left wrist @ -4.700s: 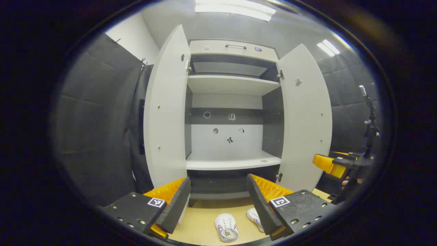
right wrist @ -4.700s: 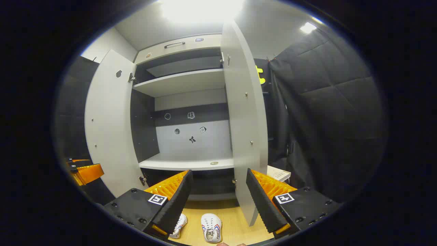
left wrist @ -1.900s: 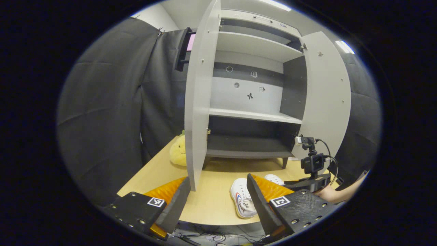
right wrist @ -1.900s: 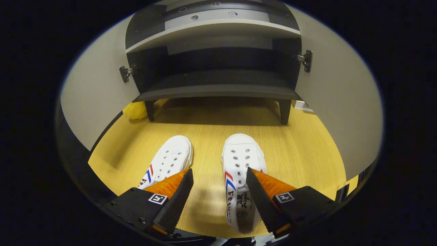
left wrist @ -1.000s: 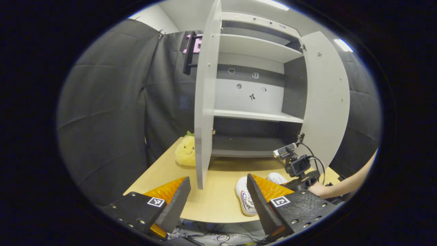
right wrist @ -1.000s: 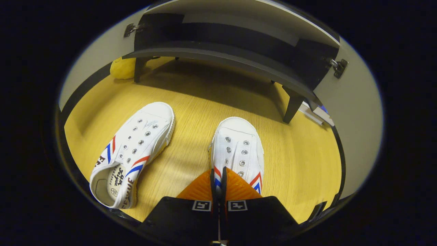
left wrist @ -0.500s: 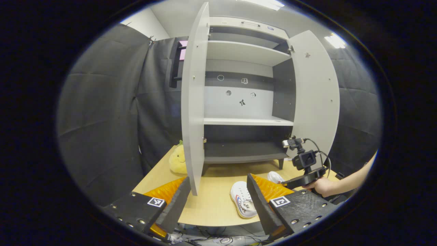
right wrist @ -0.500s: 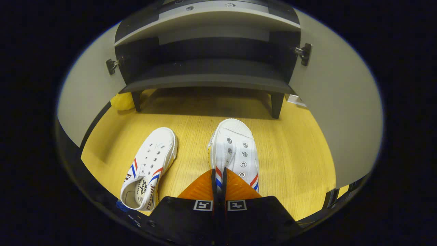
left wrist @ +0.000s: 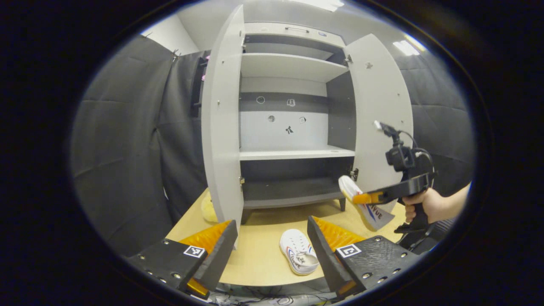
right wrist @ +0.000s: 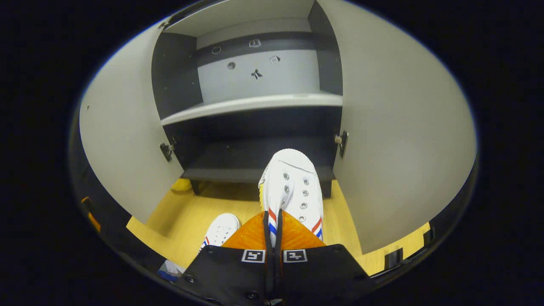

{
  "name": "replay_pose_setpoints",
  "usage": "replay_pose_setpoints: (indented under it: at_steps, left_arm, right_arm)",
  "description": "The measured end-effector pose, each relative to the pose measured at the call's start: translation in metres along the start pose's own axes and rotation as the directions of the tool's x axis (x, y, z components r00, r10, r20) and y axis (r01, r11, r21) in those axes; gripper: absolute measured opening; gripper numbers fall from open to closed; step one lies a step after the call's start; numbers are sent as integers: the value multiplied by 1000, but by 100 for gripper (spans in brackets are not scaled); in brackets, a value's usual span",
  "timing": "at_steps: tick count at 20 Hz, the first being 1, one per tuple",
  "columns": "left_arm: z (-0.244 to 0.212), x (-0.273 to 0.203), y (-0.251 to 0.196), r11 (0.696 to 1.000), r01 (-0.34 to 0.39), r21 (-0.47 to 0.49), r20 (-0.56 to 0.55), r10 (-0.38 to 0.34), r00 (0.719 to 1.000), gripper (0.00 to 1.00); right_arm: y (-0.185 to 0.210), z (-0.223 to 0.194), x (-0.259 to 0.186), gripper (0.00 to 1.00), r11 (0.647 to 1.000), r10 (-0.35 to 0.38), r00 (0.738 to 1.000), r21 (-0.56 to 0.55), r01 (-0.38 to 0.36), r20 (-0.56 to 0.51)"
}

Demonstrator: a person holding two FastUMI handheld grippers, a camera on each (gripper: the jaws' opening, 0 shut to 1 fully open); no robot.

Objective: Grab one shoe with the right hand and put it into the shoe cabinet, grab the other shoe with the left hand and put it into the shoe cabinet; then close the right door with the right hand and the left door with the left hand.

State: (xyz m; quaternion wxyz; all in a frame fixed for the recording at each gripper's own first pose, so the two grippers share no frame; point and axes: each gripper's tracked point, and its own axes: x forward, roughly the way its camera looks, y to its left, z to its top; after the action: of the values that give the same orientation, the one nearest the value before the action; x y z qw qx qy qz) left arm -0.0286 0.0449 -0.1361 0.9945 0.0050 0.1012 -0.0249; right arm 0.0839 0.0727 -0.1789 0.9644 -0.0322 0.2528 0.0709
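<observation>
1. My right gripper (right wrist: 272, 231) is clenched on the collar of the first white shoe (right wrist: 292, 187), both fingers pinching the fabric, and the shoe hangs clear of the wooden table (right wrist: 187, 216) in front of the open shoe cabinet (left wrist: 293, 127).

2. Progress, as I judge it: the first grab is made and the carry is under way, but nothing is stowed. The lower shelf (right wrist: 250, 159) and the shelf above it are bare, and both doors stand wide open.

3. Still to do, by my reading: set this shoe inside, fetch the second shoe (left wrist: 298, 252) with my left gripper (left wrist: 272, 250), place it, then swing the right door (left wrist: 382, 114) and the left door (left wrist: 221, 123) shut.

4. The held shoe's long axis runs along my right gripper's fingers, toe leading toward the lower shelf's opening. In the left gripper view it is tilted, toe up toward the cabinet and heel hanging lower, near the right door's bottom corner.

5. The second shoe lies sole-down on the table near its front edge, toe toward the cabinet and heel toward me, its length running roughly front to back.

6. My left gripper hovers released, fingers spread wide with nothing between them, back from the table's front edge.
</observation>
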Motion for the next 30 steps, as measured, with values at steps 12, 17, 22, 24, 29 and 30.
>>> replay_pose_setpoints:
  at_steps: [12,17,22,24,29,30]
  left_arm:
    - [42,27,-22,997,63,-42,60,-60,996,94]
    - [50,44,-16,999,-48,-23,55,50,997,94]
    - [77,45,-7,981,-172,-93,82,180,980,97]
    - [92,45,-2,971,-217,-104,110,228,967,95]
    - [111,33,14,941,-324,-97,134,335,933,94]
    - [116,27,17,934,-345,-96,147,356,923,94]
  right_arm:
    - [32,197,-13,0,996,80,943,7,-87,324]
    - [30,262,23,1,993,114,912,-37,-108,394]
    - [24,298,64,1,992,119,900,-19,-122,420]
    - [24,307,81,1,993,113,901,-23,-114,419]
    - [33,314,119,1,990,134,912,-22,-136,387]
    - [34,312,127,1,990,137,916,-23,-139,377]
